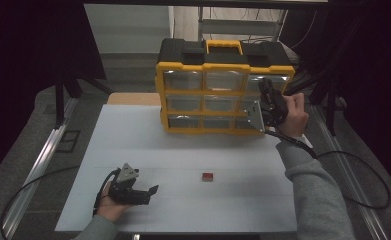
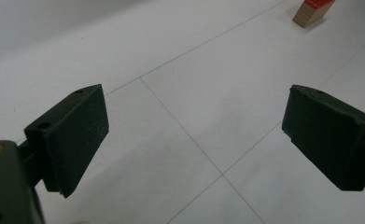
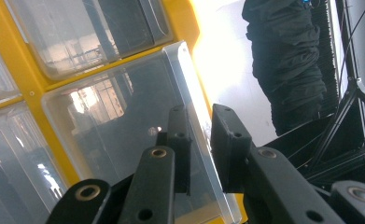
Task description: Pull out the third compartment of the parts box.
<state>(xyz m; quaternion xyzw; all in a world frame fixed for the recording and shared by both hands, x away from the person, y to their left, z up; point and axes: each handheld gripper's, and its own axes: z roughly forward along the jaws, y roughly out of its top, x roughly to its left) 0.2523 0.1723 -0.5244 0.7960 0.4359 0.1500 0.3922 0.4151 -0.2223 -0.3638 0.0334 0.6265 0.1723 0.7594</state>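
white table [image 1: 183, 150] | R gripper [image 3: 200, 140] jaws pinch drawer [image 3: 124, 121] edge

I see a shiny clear plastic drawer [image 3: 124, 140], a matt white table [image 1: 183, 150], and my tool's [image 3: 201, 149] dull black pads.

From my feed, the flat white panelled desk [image 1: 183, 150] sits on a grey carpeted floor [image 1: 28, 175]. Black curtains [image 1: 28, 50] hang at both sides. A metal shelving rack [image 1: 243, 25] stands behind, against a pale wall [image 1: 128, 25]. The room is dim.
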